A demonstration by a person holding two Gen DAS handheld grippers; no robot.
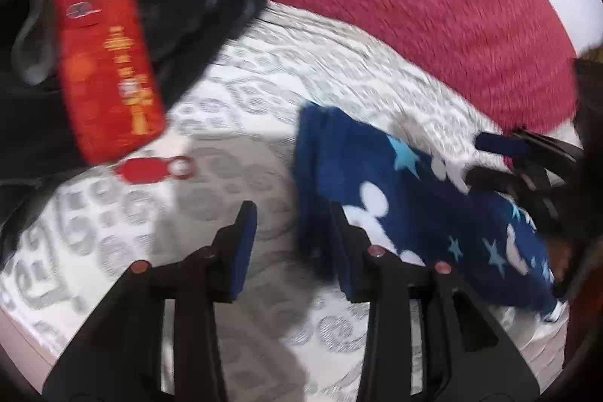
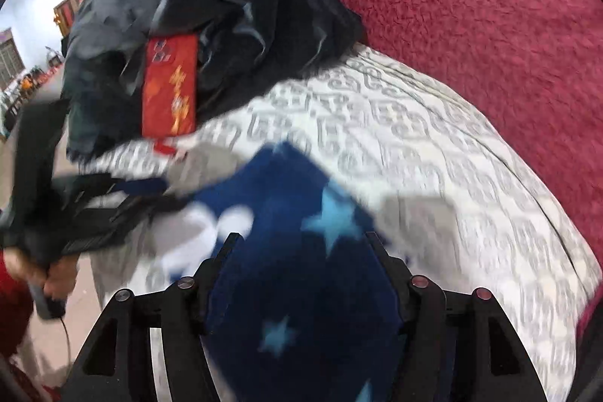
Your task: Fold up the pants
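Observation:
The pants [image 1: 422, 213] are navy fleece with light blue stars and white shapes, lying folded on a white and grey patterned mattress [image 1: 264, 93]. My left gripper [image 1: 292, 225] is open and empty; its right finger rests at the pants' left edge. My right gripper [image 2: 301, 243] is open wide, with the pants [image 2: 301, 289] lying between its fingers. The right gripper also shows in the left wrist view [image 1: 501, 157] at the pants' far right end. The left gripper shows blurred in the right wrist view [image 2: 124, 191].
A heap of dark clothes [image 2: 226, 25] with a red and gold envelope [image 2: 169, 89] on it lies at the mattress's far left. A small red tag [image 1: 150, 170] lies below it. A red fleece blanket [image 2: 471, 25] covers the far right side.

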